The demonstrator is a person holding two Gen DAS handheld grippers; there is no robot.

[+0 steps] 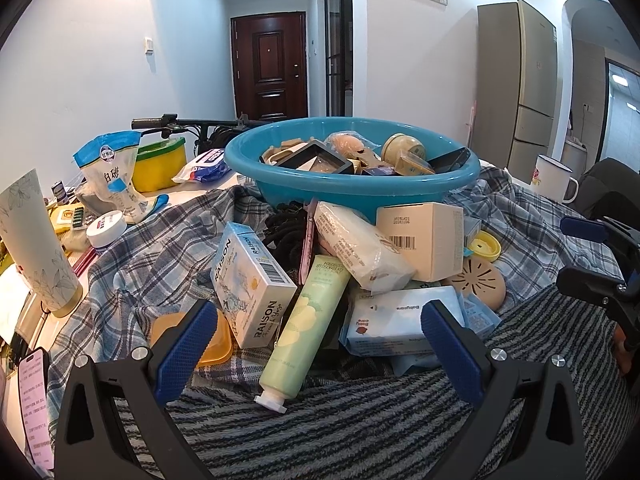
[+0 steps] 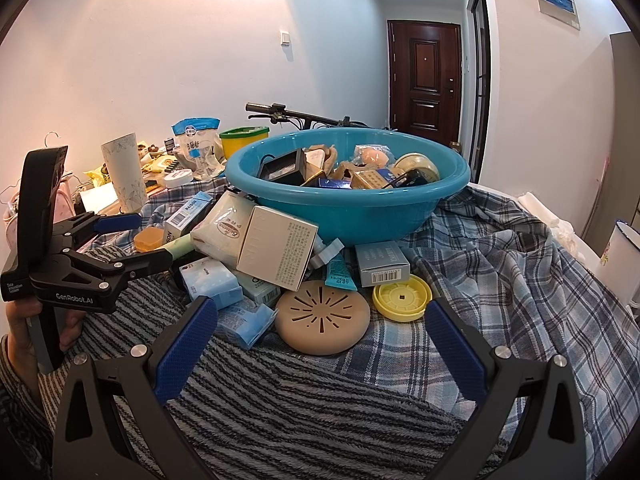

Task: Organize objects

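A blue basin (image 1: pixel 280 190) (image 2: pixel 360 220) holding several small boxes and jars sits on plaid cloth. Loose items are piled in front of it: a pale green tube (image 1: pixel 304 320), a RAISON box (image 1: pixel 250 288), a cream box (image 1: pixel 424 240) (image 2: pixel 276 252), a wipes pack (image 1: pixel 384 320), a tan round lid (image 2: pixel 322 318) and a yellow lid (image 2: pixel 402 296). My left gripper (image 1: pixel 316 320) is open and empty, with the green tube between its fingers. My right gripper (image 2: pixel 320 316) is open and empty, just short of the tan lid. The left gripper also shows in the right wrist view (image 2: pixel 152 240).
A tall cream tube (image 1: pixel 36 248), a white-blue bag (image 1: pixel 112 176), a yellow tub (image 1: pixel 160 164) and small jars crowd the left of the table. A white mug (image 1: pixel 554 178) stands at the right. A striped fuzzy cloth (image 2: pixel 320 408) covers the near side.
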